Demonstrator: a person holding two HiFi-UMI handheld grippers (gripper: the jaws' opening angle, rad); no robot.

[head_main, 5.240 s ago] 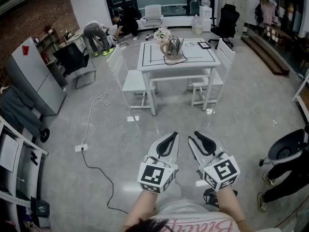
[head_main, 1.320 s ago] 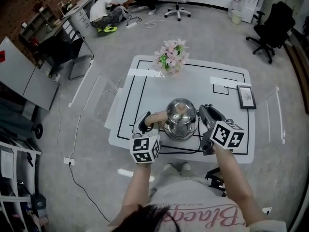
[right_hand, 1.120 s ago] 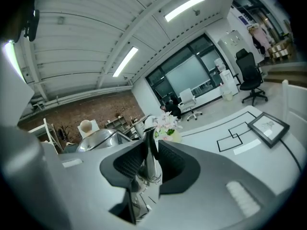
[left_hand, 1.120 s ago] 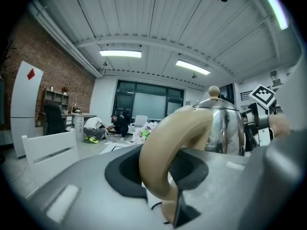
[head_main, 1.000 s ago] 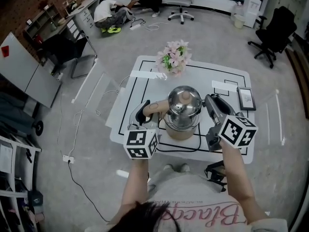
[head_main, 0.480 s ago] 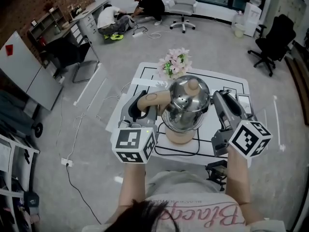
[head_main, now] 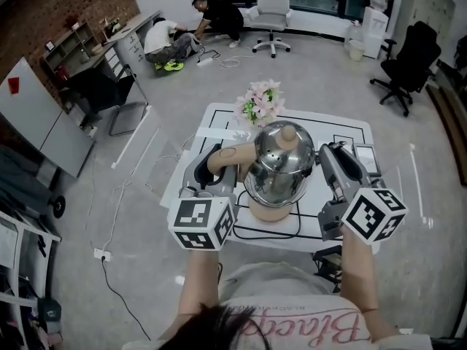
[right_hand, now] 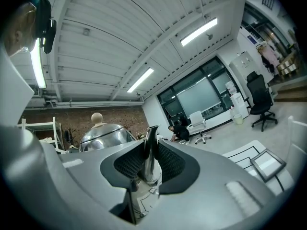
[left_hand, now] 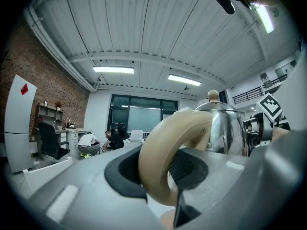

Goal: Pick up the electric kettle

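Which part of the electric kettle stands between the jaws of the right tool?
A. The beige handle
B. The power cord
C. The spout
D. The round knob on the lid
C: in the right gripper view the right tool has its jaws closed on the thin metal spout of the kettle, while the beige handle is in the left tool.

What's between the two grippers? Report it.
In the head view, the electric kettle sits between the left gripper, clamped on its handle, and the right gripper, clamped on its spout.
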